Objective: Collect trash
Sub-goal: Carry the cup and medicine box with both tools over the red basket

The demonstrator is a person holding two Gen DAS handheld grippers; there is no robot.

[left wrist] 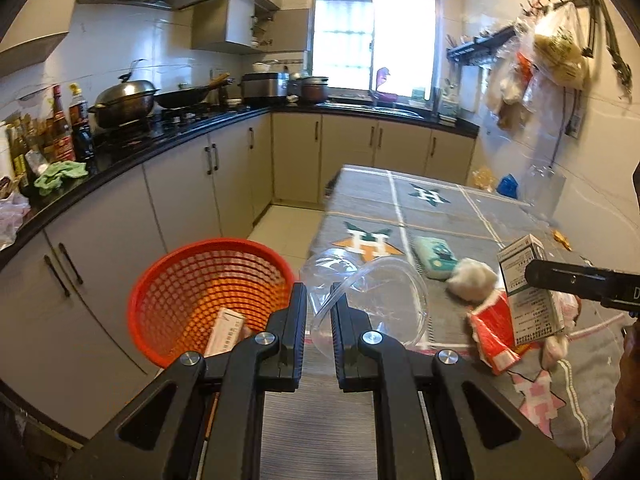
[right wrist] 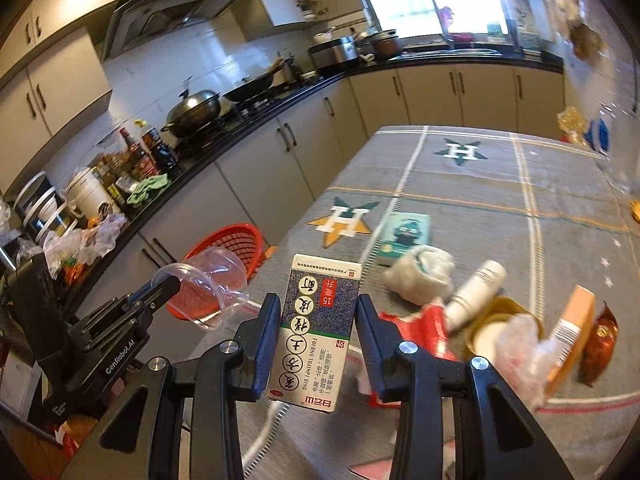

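Observation:
My left gripper (left wrist: 319,307) is shut on the rim of a clear plastic cup (left wrist: 372,300), held tilted over the table's near-left edge beside the red mesh basket (left wrist: 208,292). A small box (left wrist: 224,332) lies inside the basket. My right gripper (right wrist: 318,312) is shut on a white and blue medicine box (right wrist: 316,332), held upright above the table. In the right wrist view the left gripper (right wrist: 172,285) and its cup (right wrist: 208,284) hang in front of the basket (right wrist: 232,240). In the left wrist view the right gripper (left wrist: 538,276) comes in from the right with the box (left wrist: 528,280).
On the grey cloth table (right wrist: 460,196) lie a green tissue pack (right wrist: 406,238), a white wad (right wrist: 420,276), a red wrapper (right wrist: 416,328), a white tube (right wrist: 476,288), a gold tin (right wrist: 504,320) and an orange box (right wrist: 572,328). A black kitchen counter (left wrist: 120,160) with pots runs along the left.

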